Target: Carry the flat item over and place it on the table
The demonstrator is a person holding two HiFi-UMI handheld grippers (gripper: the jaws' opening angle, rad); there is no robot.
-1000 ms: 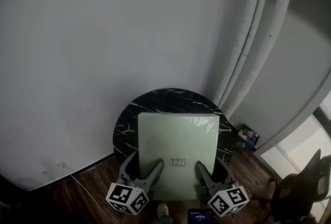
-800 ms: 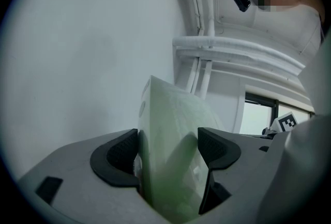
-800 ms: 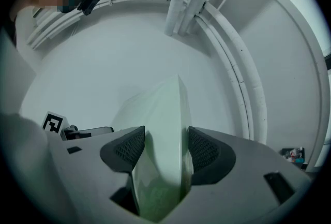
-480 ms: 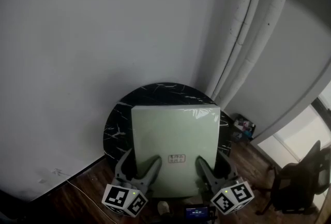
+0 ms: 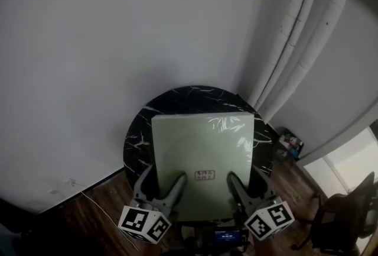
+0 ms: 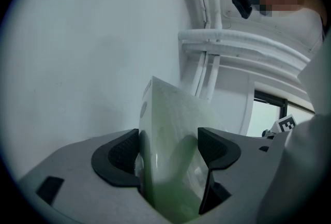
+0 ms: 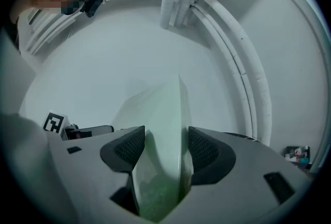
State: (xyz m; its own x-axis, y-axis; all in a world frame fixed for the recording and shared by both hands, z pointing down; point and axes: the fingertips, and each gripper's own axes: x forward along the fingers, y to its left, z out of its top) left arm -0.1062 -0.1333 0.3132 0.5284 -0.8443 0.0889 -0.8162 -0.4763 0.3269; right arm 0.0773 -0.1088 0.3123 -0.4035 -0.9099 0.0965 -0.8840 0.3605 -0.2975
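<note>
Flat item (image 5: 202,154) in left gripper (image 5: 165,177), right gripper (image 5: 245,177), table (image 5: 139,129) mostly hidden

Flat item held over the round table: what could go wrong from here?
1. The left gripper and right gripper clamp only the near edge of the item. Its film looks glossy, so it might slip or sag on the way down.
2. The item nearly spans the table, and its near edge seems to lie past the rim. Released there, it may tip off toward the floor.
</note>
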